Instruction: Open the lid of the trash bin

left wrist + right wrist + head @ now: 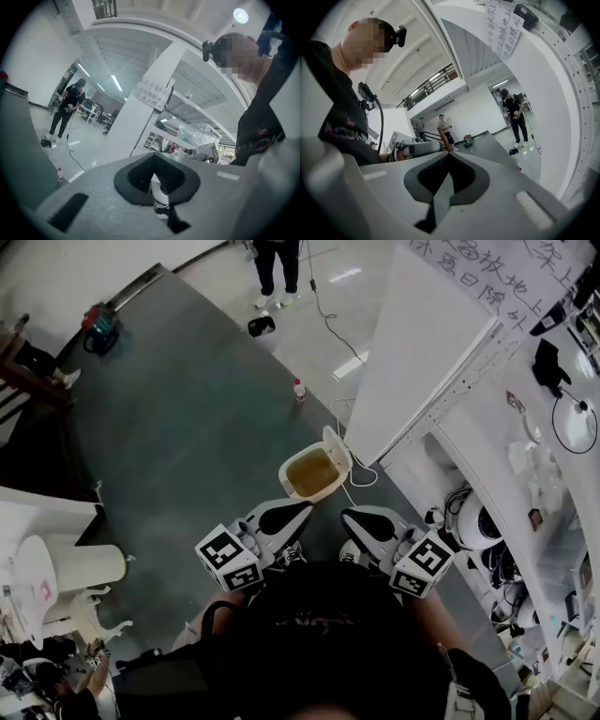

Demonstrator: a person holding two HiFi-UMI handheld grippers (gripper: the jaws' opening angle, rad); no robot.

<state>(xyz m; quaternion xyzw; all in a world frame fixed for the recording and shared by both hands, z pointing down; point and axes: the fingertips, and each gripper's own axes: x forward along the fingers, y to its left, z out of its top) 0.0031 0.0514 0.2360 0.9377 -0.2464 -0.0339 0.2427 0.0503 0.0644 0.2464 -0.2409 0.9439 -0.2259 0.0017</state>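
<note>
Both grippers are shut on nothing. The left gripper has its jaws pressed together, and so does the right gripper. They are held level side by side, tips forward.

The trash bin sits on the floor ahead of and below the two tips, roughly between them and slightly nearer the left one. Its lid is already tipped up on the far side, toward the right gripper's line, and the yellowish liner shows inside.

To my eye the job looks about done, so the danger now is undoing it. The lid seems to be only leaning back on its hinge. A knock on the rim from either gripper, or from a foot, could drop it shut again. The bin looks small and light, so a push could slide it or tip it over.

A white cable loops on the floor just beyond the bin on the right gripper's side. Reaching down there with closed jaws could snag it and drag the bin along.
</note>
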